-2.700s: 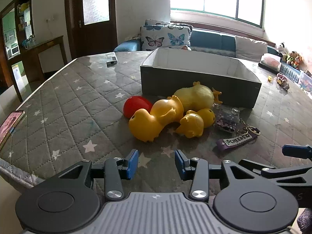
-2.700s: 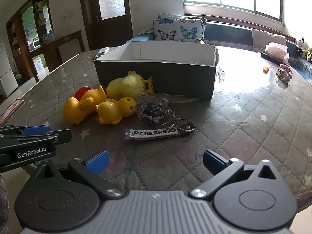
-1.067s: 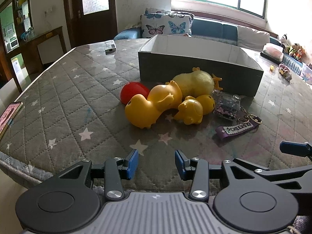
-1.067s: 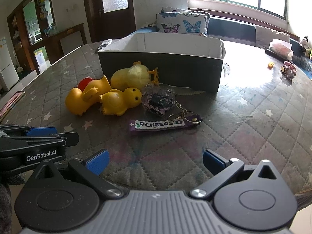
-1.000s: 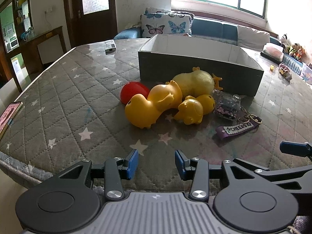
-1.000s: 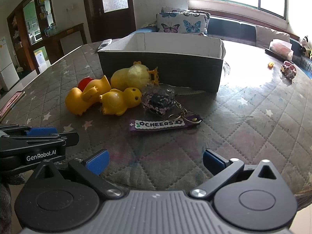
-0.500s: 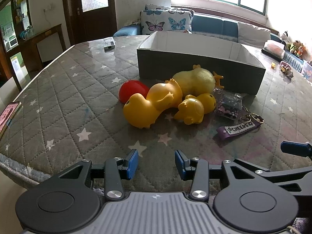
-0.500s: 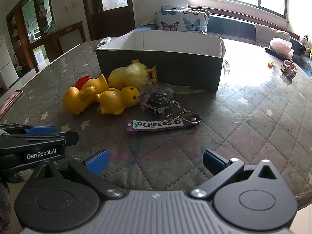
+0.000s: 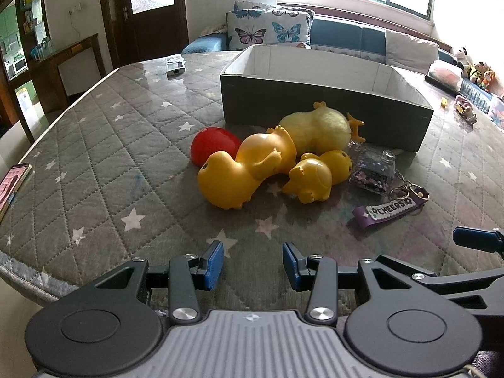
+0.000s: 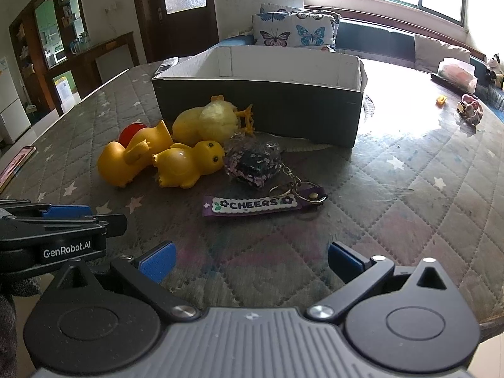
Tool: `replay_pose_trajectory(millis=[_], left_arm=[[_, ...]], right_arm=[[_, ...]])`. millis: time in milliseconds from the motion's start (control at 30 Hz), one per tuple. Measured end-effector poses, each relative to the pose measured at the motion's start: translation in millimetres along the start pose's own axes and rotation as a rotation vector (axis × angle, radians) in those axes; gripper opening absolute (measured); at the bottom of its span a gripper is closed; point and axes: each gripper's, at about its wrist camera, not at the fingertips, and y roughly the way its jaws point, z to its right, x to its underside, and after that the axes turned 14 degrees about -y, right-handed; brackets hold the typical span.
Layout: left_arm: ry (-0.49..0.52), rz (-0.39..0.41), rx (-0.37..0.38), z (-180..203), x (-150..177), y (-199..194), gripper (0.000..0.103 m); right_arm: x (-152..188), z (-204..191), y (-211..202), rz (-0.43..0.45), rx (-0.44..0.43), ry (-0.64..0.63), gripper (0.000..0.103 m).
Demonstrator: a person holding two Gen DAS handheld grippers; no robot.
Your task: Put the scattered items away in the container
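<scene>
Nearest the cameras, both claws are held low over the front edge of the bench (image 9: 94, 145), and nothing is gripped by either. The left claw (image 9: 253, 264) is seen with its blue pads a modest gap apart; the right claw (image 10: 251, 260) is spread much wider.

Just beyond, the purple CHEERS keychain (image 10: 255, 204) is laid flat in front of the container, its long axis running left to right, ring end toward the right. A glittery dark charm (image 10: 253, 163) is chained to it and lies between the strap and the container.

Left of the charm, the small rubber duck (image 10: 186, 165) is tipped on its side, head toward the charm. Touching it on the left, the large rubber duck (image 9: 245, 173) is laid over, its length slanting back toward the container, its round end toward the cameras. The red ball (image 9: 214, 149) is tucked behind the large duck.

Against the container's front wall, the fuzzy yellow chick (image 9: 318, 130) is lying on its side, orange feet pointing right.

Farthest, the grey container (image 9: 315, 107) is seen open-topped, white inside, long axis across the view.
</scene>
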Motion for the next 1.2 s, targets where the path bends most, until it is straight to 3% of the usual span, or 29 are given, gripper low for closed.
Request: replay_pose_trajectory(millis=[1200], left_arm=[[-0.006,-0.051,0.024,6,-21,22,0.044]], right_arm=[[-12,15,20,-0.02,-0.023,0.023,0.103]])
